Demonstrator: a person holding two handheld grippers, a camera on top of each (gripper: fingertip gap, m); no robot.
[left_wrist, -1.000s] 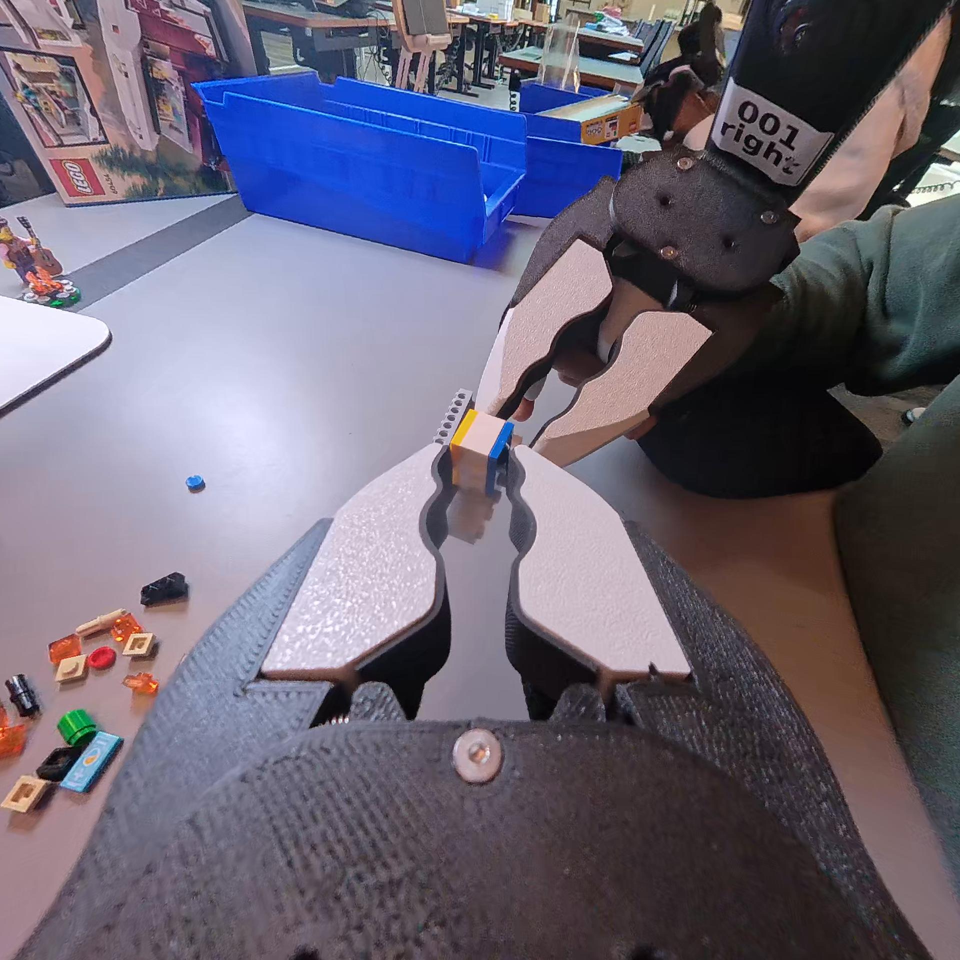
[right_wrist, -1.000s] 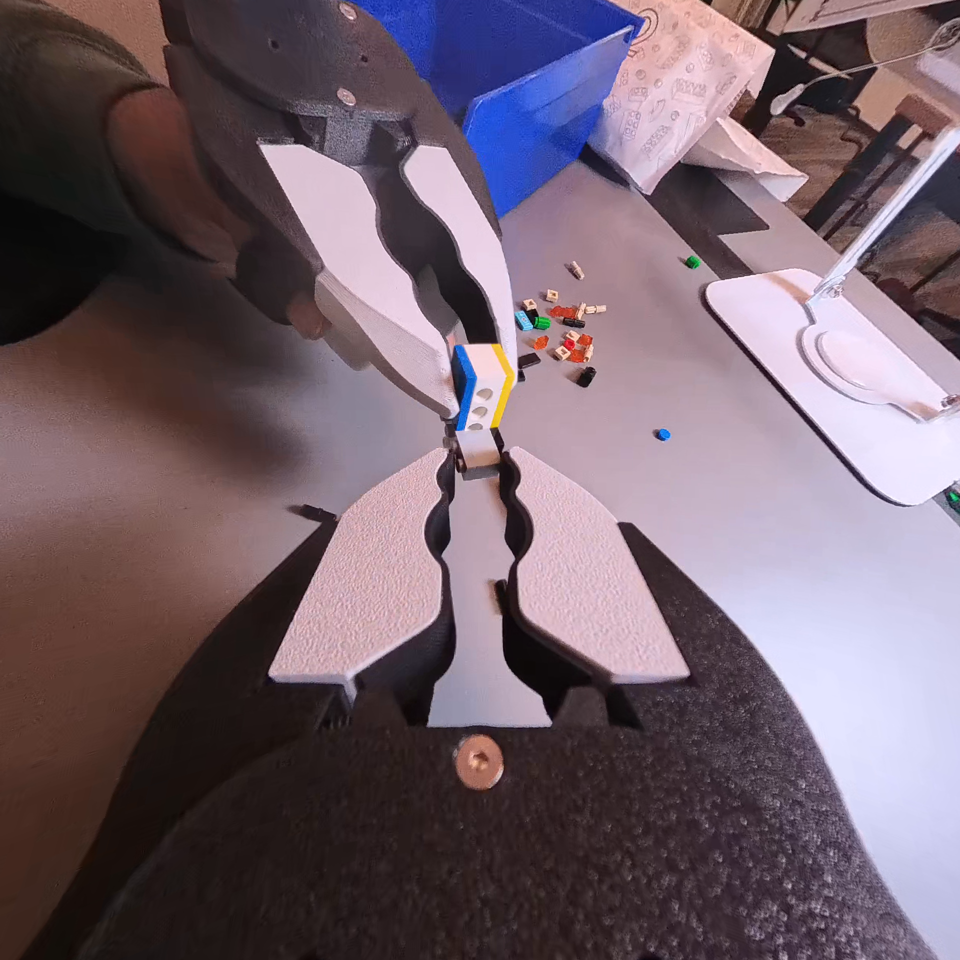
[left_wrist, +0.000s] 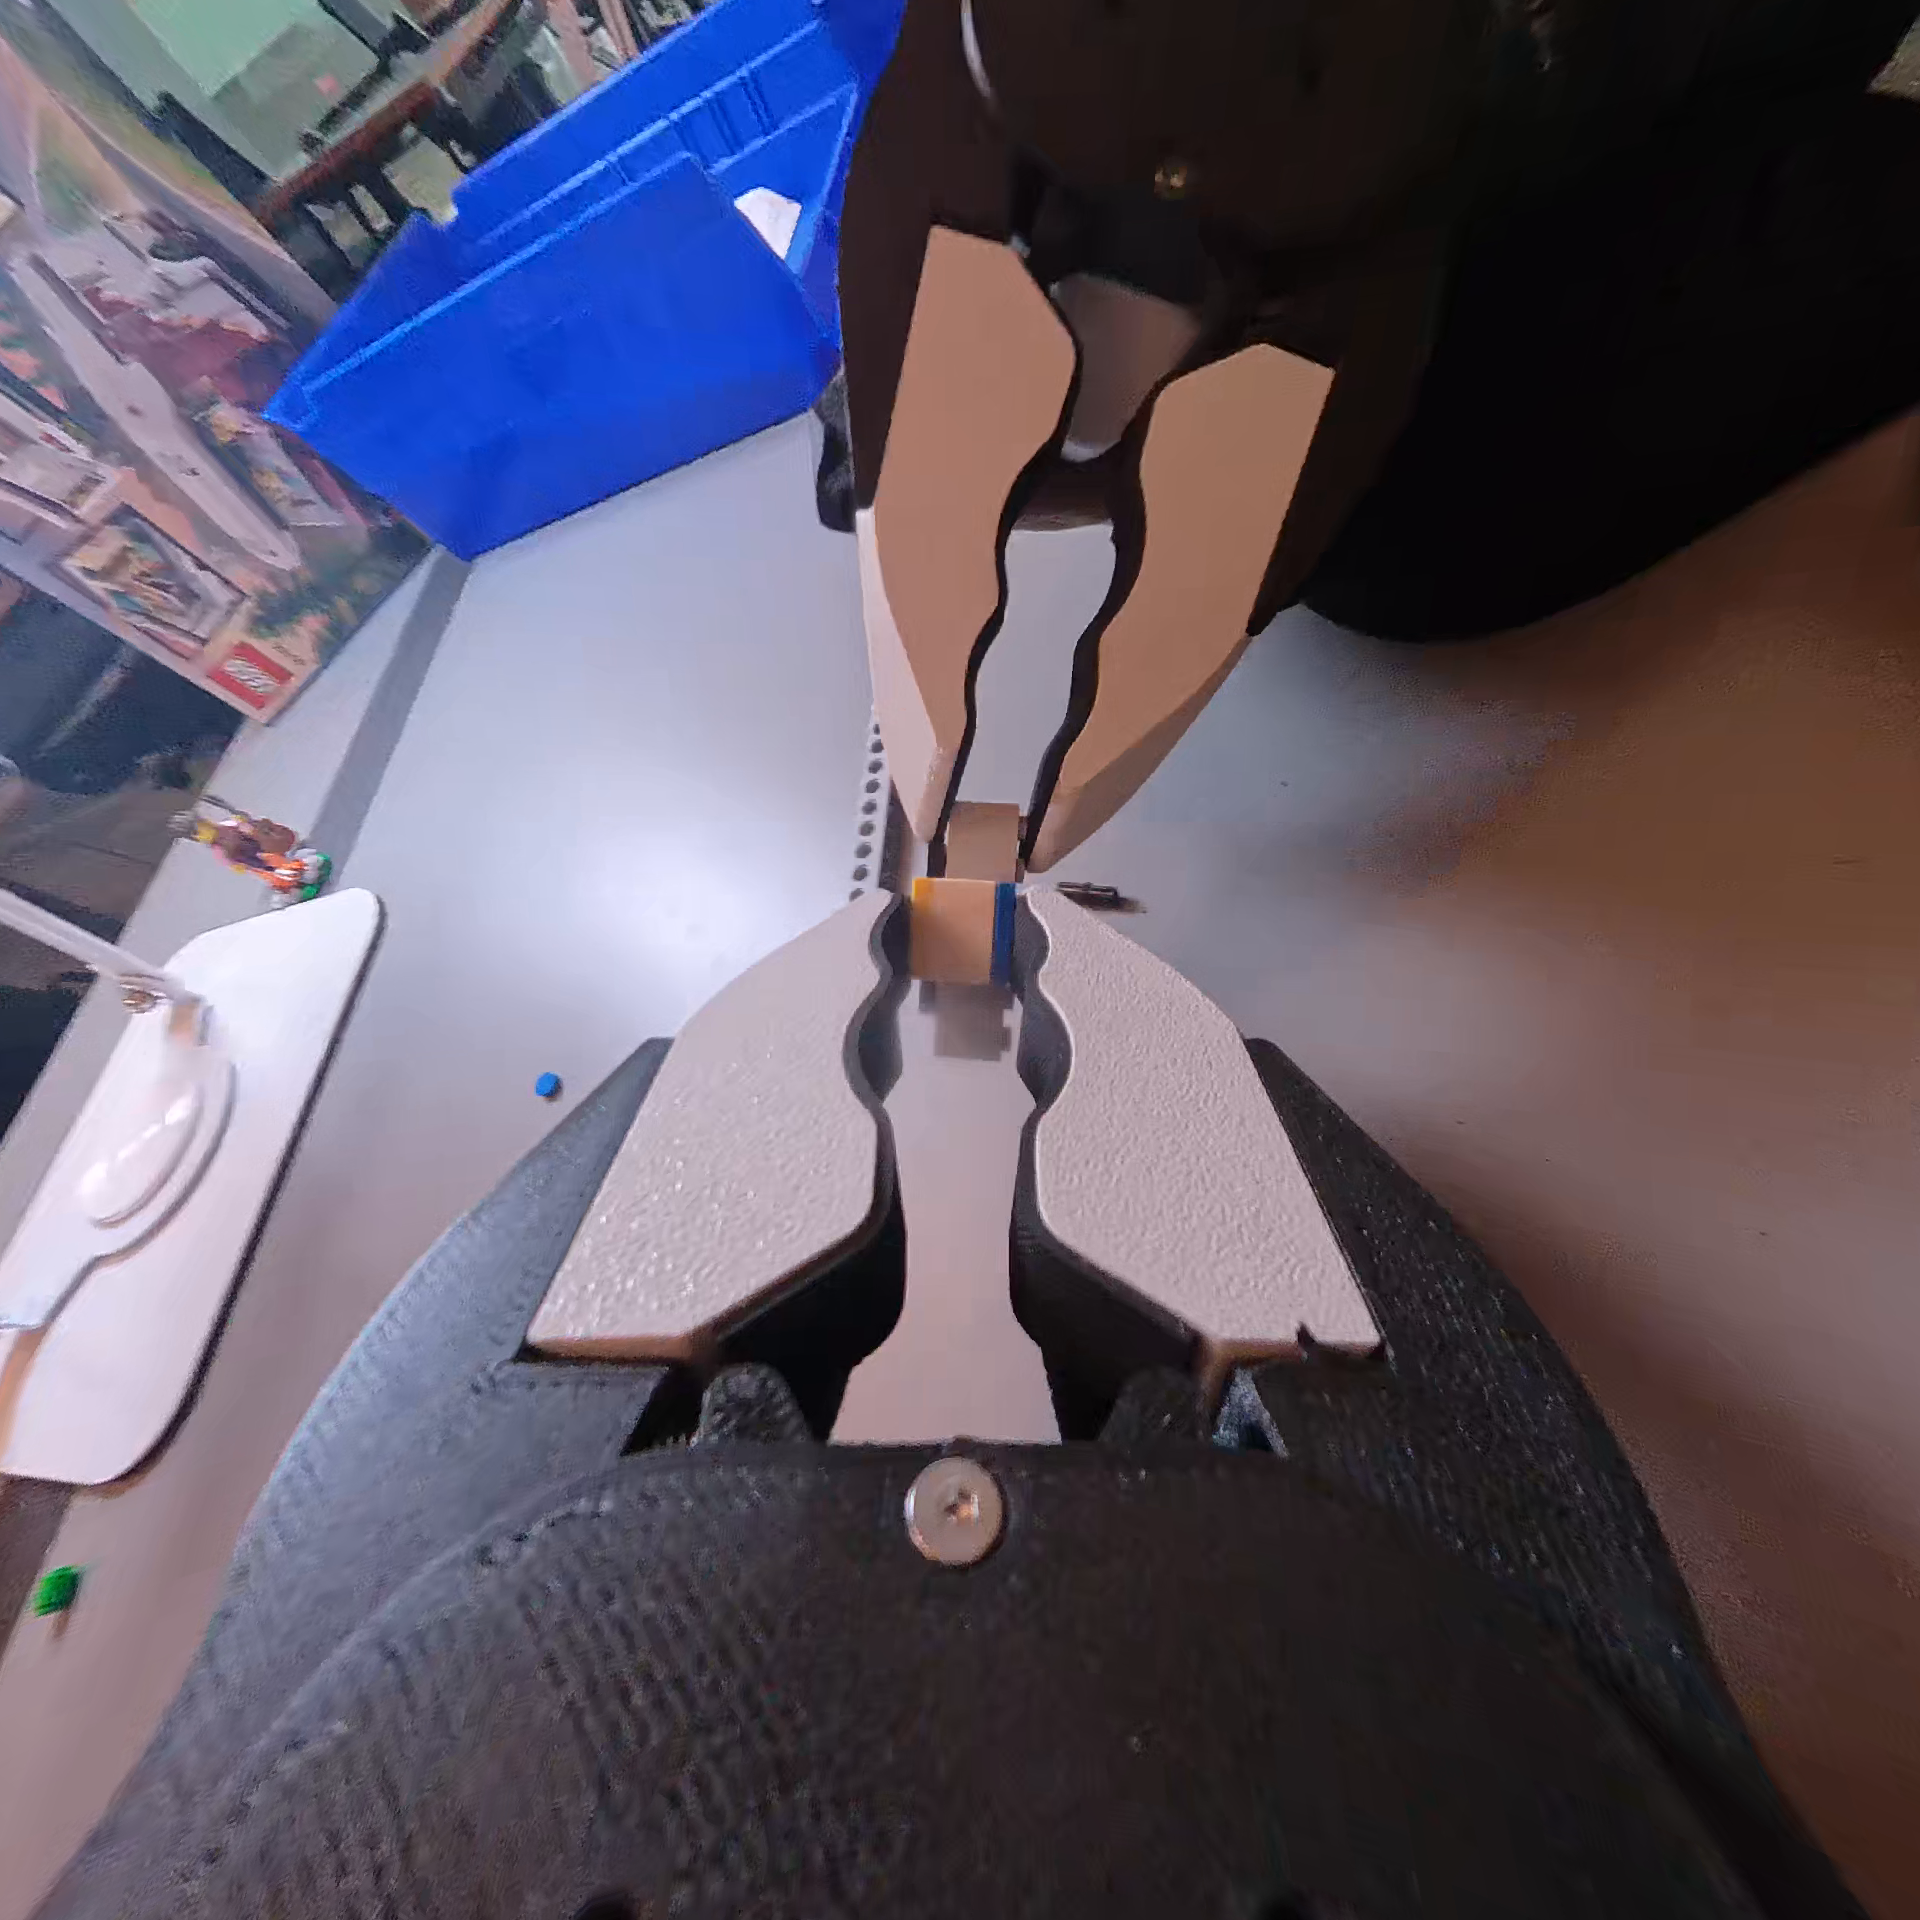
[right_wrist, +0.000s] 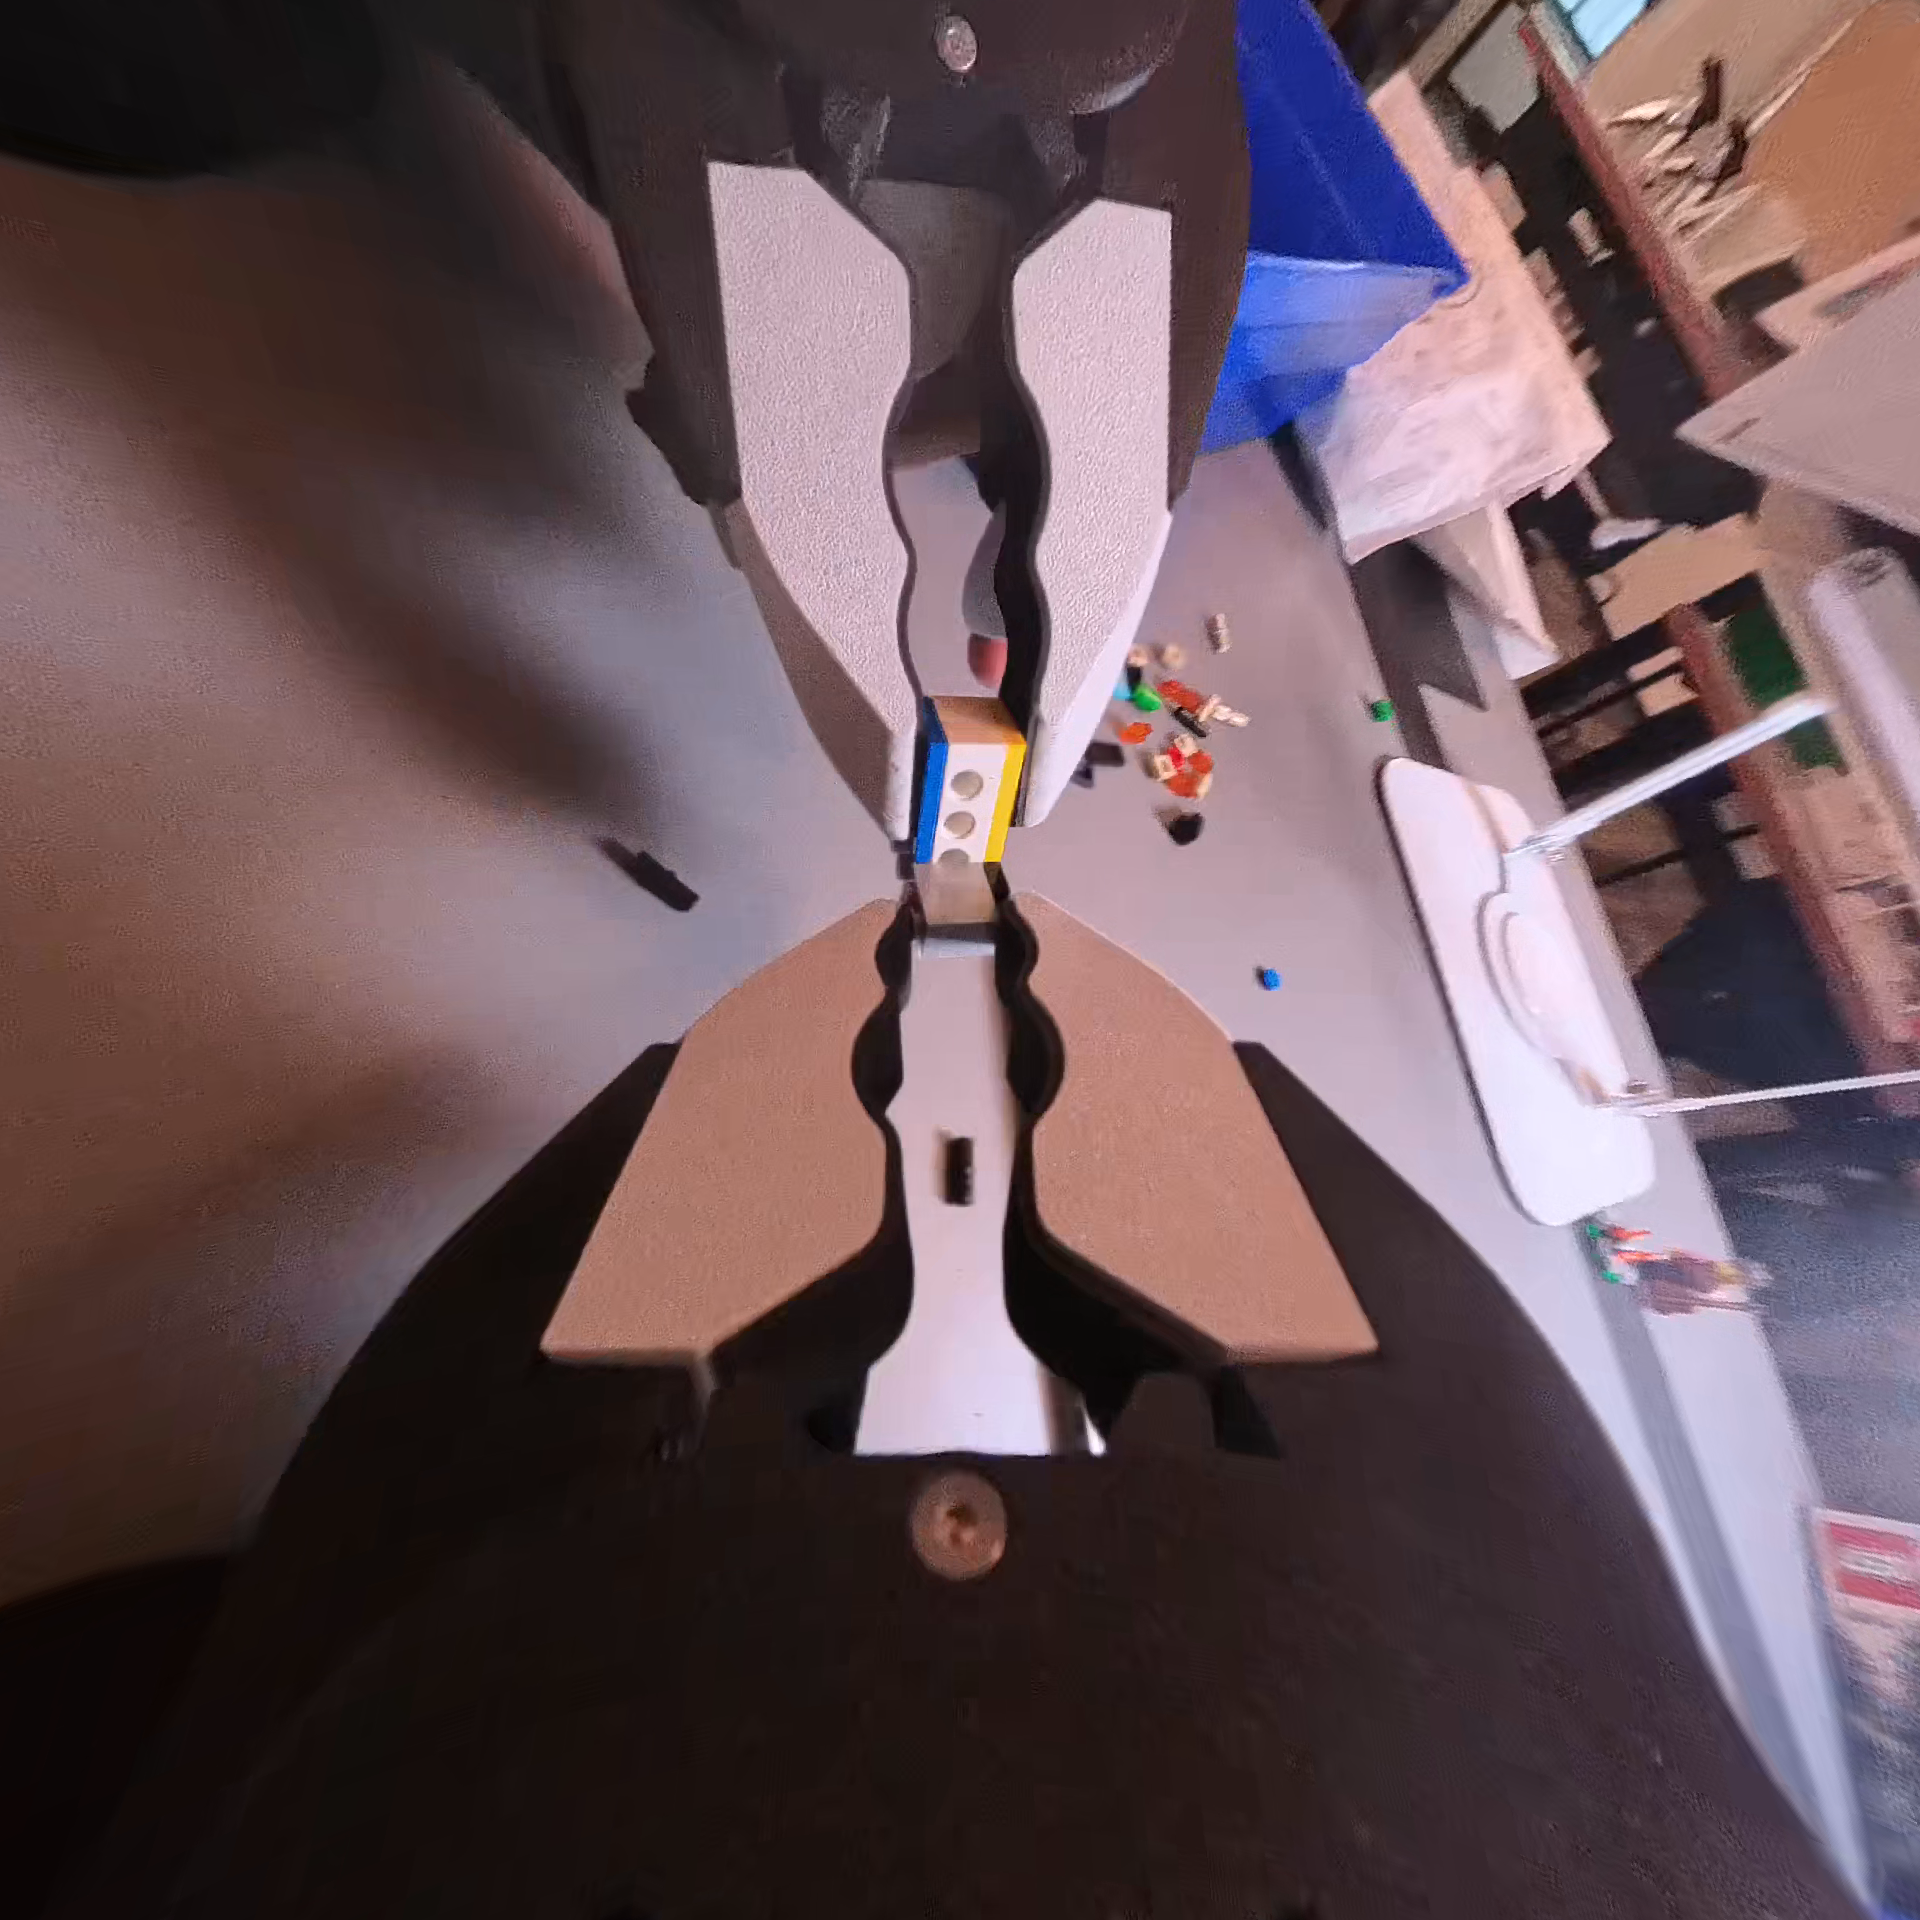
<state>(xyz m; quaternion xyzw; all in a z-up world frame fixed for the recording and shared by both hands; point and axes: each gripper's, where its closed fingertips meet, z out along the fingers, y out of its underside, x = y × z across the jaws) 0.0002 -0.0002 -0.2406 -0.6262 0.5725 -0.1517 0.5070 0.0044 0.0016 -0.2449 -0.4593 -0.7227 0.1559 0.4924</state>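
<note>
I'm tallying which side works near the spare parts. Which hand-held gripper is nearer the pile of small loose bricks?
Left. The left hand-held gripper, shut on a blue, white and yellow block, has its fingertips beside the pile of small loose bricks; the right hand-held gripper faces it from farther away.

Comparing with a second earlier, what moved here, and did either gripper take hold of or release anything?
Both grippers swung round to face each other nearly head-on. The left gripper keeps its blue, white and yellow brick stack clamped; the right gripper keeps its small grey piece, which stays up against the stack's end. Nothing was taken or let go. The loose pieces on the table lie as before.
</note>
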